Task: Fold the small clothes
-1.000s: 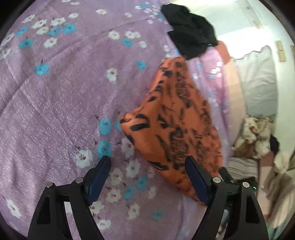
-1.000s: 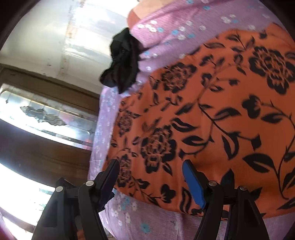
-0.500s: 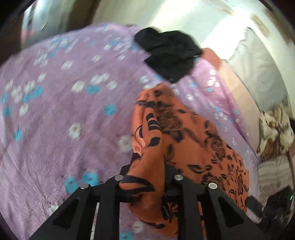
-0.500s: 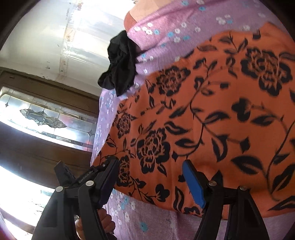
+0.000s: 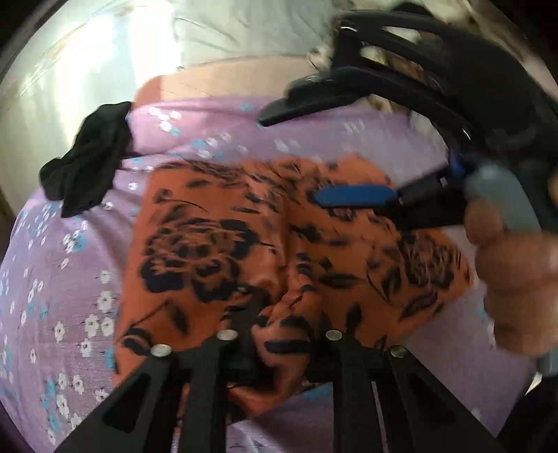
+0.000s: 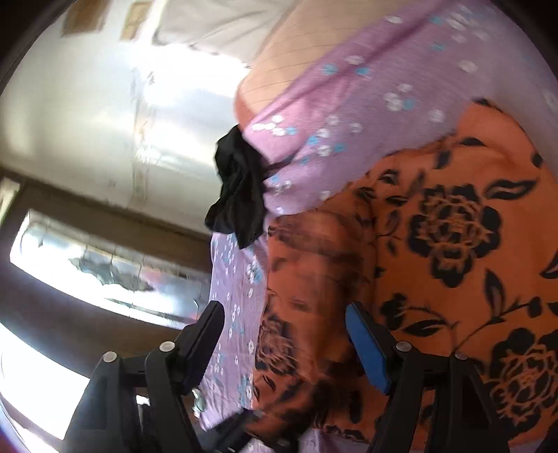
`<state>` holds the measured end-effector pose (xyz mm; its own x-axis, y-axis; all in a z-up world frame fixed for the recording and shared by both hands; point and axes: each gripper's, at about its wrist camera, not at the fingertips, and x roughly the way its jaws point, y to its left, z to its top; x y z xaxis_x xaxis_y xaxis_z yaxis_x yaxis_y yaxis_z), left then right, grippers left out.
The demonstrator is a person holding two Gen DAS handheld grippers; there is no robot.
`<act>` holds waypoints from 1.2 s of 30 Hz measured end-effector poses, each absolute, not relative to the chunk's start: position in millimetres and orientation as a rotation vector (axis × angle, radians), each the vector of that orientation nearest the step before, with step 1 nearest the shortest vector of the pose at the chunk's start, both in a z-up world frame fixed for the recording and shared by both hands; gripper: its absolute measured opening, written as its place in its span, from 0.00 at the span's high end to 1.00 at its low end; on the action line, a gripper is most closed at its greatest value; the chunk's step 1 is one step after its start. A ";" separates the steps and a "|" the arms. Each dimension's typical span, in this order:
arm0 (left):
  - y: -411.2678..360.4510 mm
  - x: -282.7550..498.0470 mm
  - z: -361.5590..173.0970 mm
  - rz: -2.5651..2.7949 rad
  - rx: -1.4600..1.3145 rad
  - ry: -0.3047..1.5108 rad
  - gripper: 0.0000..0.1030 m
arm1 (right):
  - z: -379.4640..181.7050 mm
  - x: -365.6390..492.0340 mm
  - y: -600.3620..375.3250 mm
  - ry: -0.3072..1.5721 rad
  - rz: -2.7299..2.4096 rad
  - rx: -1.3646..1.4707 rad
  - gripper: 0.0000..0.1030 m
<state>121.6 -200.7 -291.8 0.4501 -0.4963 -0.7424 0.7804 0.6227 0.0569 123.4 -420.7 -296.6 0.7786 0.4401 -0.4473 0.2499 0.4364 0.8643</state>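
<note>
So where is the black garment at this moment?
The black garment lies bunched at the far edge of the purple floral bedspread, upper left in the left wrist view, just beyond the orange floral cloth and not touching it.

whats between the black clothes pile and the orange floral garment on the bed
Only bare purple floral bedsheet separates the black pile from the orange garment, clearest in the left wrist view.

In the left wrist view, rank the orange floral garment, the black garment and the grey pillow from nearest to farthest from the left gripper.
1. Orange floral garment: bunched between the opening jaws of the left gripper.
2. Black garment: upper left, at the bedspread's edge.
3. Grey pillow: top, beyond the bed.
</note>
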 end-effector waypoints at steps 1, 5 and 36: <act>-199.1 119.7 -288.6 -0.841 0.437 0.752 0.70 | -301.4 123.7 -423.7 0.719 0.112 1.148 0.26; -169.5 116.7 -250.1 -1.060 0.358 0.738 0.25 | -307.6 125.2 -431.6 0.728 0.122 1.191 0.26; -114.9 202.7 -260.7 -0.986 -0.086 0.949 0.18 | -241.0 113.8 -409.3 0.557 -0.063 0.819 0.85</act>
<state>202.7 -114.9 -260.7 0.2013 -0.7392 -0.6427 0.6699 0.5826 -0.4602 113.8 -409.3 -241.0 0.8553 0.1565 -0.4939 0.2635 0.6894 0.6747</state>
